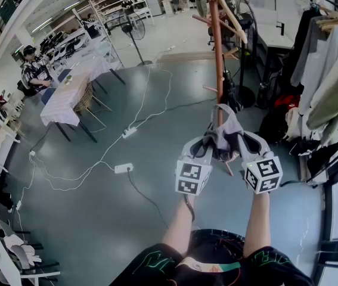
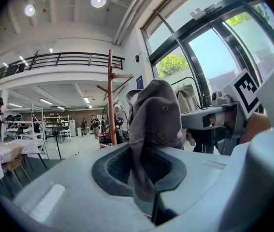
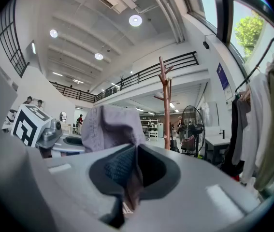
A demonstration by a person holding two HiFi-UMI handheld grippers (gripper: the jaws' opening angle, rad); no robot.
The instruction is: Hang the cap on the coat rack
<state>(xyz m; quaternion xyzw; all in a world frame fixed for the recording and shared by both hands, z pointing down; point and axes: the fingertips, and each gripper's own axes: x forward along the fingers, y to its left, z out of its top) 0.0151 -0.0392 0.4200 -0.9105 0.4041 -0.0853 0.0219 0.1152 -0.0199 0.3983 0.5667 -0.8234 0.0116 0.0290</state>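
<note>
We hold the soft grey fabric cap (image 1: 225,126) aloft, the left tongs (image 2: 144,177) and right tongs (image 3: 131,178) each clamped on its edge, near the tall reddish-brown wooden coat rack (image 1: 217,58). Thin pinches could slip, or releasing early could drop it past a peg (image 1: 200,21).

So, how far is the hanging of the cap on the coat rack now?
Done: the cap is lifted, pinched by the left gripper and the right gripper. In hand: it is held before the coat rack, apart from it. Left: hang it on that rack.
</note>
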